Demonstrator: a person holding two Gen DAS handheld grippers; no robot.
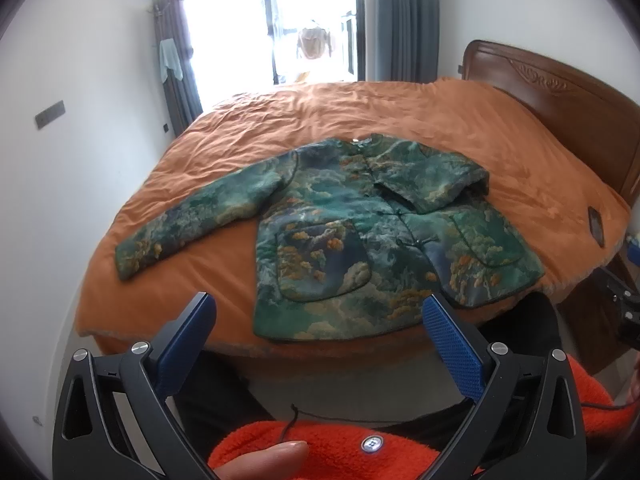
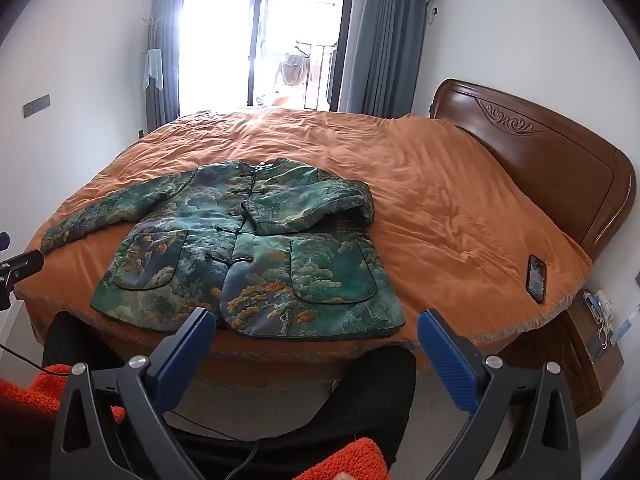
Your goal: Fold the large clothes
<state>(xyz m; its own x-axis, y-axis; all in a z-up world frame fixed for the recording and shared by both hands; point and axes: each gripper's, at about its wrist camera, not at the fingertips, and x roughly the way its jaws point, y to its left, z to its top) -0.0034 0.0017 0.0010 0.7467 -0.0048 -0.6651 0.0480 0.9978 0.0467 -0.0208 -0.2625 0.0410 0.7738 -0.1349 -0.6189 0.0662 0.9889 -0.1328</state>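
A green patterned padded jacket lies front up on the orange bed cover. Its left sleeve stretches out flat to the left. Its right sleeve is folded across the chest. My left gripper is open and empty, held back from the bed, just short of the jacket's hem. In the right wrist view the jacket lies ahead, and my right gripper is open and empty, just short of the hem.
A dark phone lies on the bed near its right edge. A wooden headboard stands at the right, a nightstand with small items below it. A window with curtains is behind. The person's dark legs are in front of the bed.
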